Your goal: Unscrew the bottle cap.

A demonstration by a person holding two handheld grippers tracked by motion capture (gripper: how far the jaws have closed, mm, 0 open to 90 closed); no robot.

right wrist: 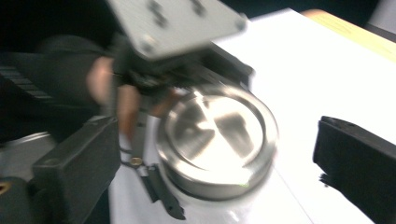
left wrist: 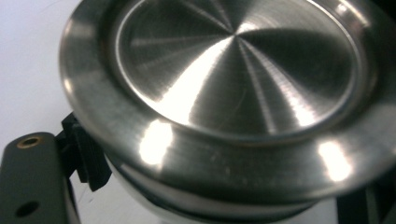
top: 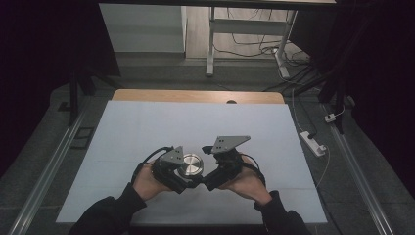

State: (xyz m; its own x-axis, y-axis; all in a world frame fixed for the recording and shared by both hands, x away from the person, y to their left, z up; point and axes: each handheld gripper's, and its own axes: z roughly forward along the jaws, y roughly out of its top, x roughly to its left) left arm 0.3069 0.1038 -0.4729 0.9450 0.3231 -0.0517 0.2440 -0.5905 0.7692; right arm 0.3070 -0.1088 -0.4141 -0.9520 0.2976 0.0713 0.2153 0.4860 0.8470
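Observation:
A round brushed-metal tin (top: 191,165) with a recessed lid sits near the front middle of the white-covered table (top: 147,127). My left gripper (top: 187,179) comes in from the left and is shut on the tin's body. In the left gripper view the lid (left wrist: 233,93) looms close, with a black jaw tucked under its rim at the left. My right gripper (top: 204,181) comes in from the right and stands open. In the right gripper view its two jaws stand wide on either side of the tin (right wrist: 215,140) without touching it. The left gripper's grey plate (right wrist: 173,23) shows behind.
The table's wooden far edge (top: 195,95) shows beyond the white sheet. A power strip (top: 313,143) and cables lie on the floor at the right. Desk legs (top: 210,49) stand farther back. White surface stretches to both sides and beyond the tin.

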